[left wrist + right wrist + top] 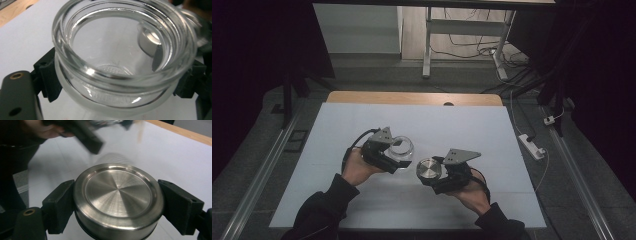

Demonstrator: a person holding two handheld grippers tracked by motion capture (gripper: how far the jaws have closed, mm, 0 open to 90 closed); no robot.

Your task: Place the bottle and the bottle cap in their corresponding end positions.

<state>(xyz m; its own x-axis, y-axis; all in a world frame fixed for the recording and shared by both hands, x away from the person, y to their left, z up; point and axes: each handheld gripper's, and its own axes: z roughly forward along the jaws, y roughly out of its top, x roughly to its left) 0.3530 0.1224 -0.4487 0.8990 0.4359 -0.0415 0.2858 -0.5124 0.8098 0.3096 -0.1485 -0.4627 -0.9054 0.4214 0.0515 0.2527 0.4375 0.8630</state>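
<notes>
Over the white bench (362, 200), frame centre: left gripper (398, 159) fingers clamp a clear glass jar (402, 147); right gripper (428, 176) fingers clamp a steel lid (428, 170).

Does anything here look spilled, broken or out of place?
Nothing stands out. The glass jar looks empty and uncracked, gripped by the left gripper. The metal lid is off it, undented, clamped by the right gripper. The white table cover shows no spill.

The jar (120, 62) is clear, glossy glass; the lid (117, 197) is brushed, shiny metal. Matt black plastic fingers (60, 205). The counter (362, 120) is matt white, wood-edged at its far side.
</notes>
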